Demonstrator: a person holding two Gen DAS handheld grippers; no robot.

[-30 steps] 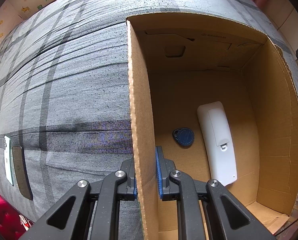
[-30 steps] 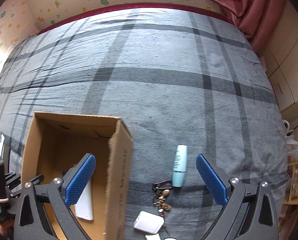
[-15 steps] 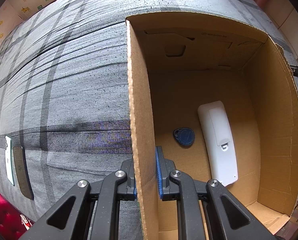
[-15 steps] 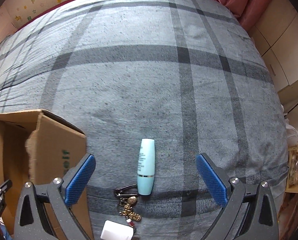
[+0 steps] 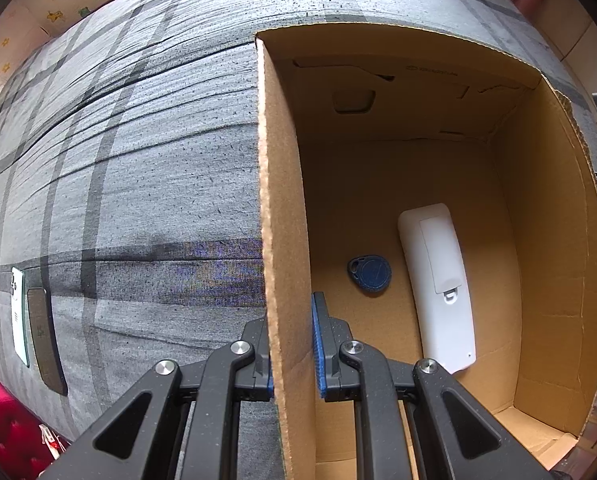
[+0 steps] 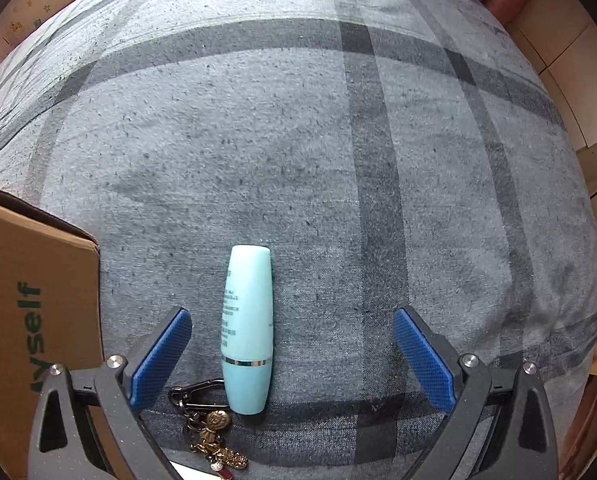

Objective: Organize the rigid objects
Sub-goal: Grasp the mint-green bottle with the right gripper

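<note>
We pinch the box (image 5: 286, 240) wall with our left gripper (image 5: 294, 344); our right gripper (image 6: 292, 354), spread wide, must drop around the tube (image 6: 246, 332) at lower centre

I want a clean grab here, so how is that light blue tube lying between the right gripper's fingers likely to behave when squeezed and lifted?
The light blue tube lies flat on the bedspread; its rounded body could probably roll if nudged sideways. Its smooth, glossy-looking surface may slip against the pads. It looks small and rigid, so likely light. The right gripper is open around it.
</note>
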